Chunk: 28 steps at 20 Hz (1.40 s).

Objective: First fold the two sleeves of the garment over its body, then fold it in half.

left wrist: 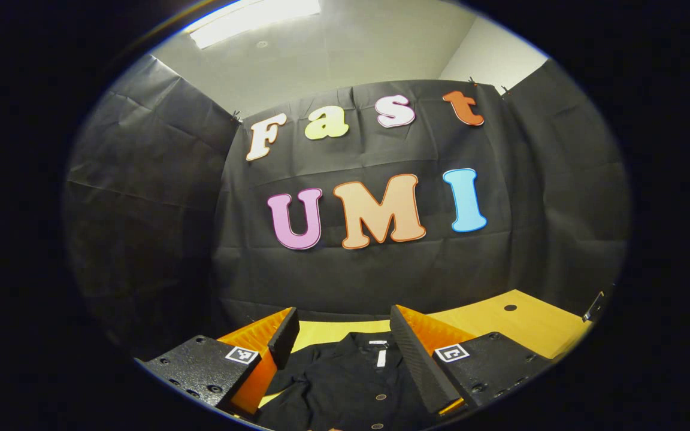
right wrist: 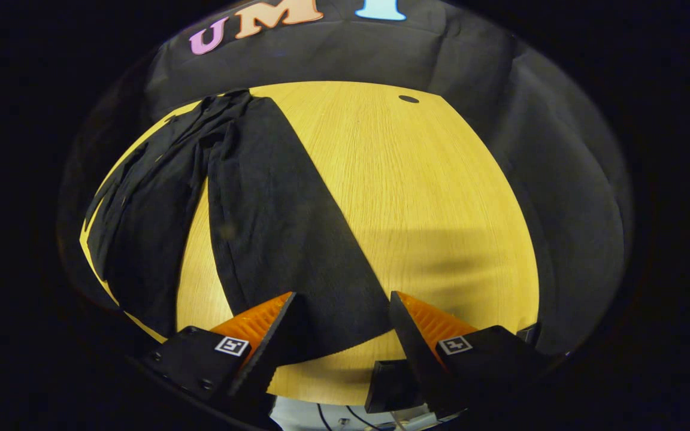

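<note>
In the left gripper view, the left gripper point(left wrist: 340, 335) sits at the bottom of the frame with its jaws spread apart and nothing between them. Beyond and below its fingers, a black shirt point(left wrist: 345, 383) with buttons down the front lies on a wooden table point(left wrist: 518, 323). In the right gripper view, the right gripper point(right wrist: 342, 326) is at the bottom centre, jaws released, holding nothing. One sleeve point(right wrist: 285, 227) stretches from the upper left of the frame down between its fingers, flat on the table, while the body of the shirt lies bunched at the left.
</note>
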### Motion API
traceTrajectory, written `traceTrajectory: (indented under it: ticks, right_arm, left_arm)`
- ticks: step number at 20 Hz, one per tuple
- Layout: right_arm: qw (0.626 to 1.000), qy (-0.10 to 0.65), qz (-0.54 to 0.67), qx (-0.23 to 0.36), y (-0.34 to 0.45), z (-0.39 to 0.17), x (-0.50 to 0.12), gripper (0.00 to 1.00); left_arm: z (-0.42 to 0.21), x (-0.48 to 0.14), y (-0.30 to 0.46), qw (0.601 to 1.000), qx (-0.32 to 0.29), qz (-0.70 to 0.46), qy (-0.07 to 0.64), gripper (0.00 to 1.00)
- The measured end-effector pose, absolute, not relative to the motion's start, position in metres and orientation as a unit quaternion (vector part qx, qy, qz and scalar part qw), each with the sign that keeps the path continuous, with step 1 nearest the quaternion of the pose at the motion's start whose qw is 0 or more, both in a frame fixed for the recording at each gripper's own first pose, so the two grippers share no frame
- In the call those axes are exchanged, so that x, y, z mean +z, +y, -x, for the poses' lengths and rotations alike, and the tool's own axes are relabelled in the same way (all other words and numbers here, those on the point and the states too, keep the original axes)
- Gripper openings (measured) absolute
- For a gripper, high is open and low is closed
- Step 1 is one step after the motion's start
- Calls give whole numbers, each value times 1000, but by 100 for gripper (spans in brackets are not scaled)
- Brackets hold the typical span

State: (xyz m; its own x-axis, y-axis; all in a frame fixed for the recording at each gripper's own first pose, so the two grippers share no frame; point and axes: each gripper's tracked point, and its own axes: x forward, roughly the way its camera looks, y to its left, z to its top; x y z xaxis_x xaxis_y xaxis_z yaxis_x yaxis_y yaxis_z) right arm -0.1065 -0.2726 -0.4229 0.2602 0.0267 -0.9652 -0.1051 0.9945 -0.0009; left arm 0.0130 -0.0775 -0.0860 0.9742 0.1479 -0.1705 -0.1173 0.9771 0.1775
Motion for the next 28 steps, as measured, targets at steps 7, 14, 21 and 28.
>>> traceTrajectory:
  ticks: [7, 14, 21, 28]
  right_arm:
    - [799, 601, 13, 15, -271, 101, -428, 30]
    - [823, 565, -24, -59, -256, 89, -417, 3]
    - [875, 473, -57, -91, -224, 27, -359, 3]
    - [913, 401, -65, -46, -149, -38, -300, 2]
  left_arm:
    - [-9, -88, -55, 991, 71, -75, 90, 92]
    - [-9, -88, -4, 989, 76, -82, 93, 92]
    - [4, -93, 52, 986, 98, -78, 106, 92]
    - [24, -90, 105, 983, 131, -76, 108, 92]
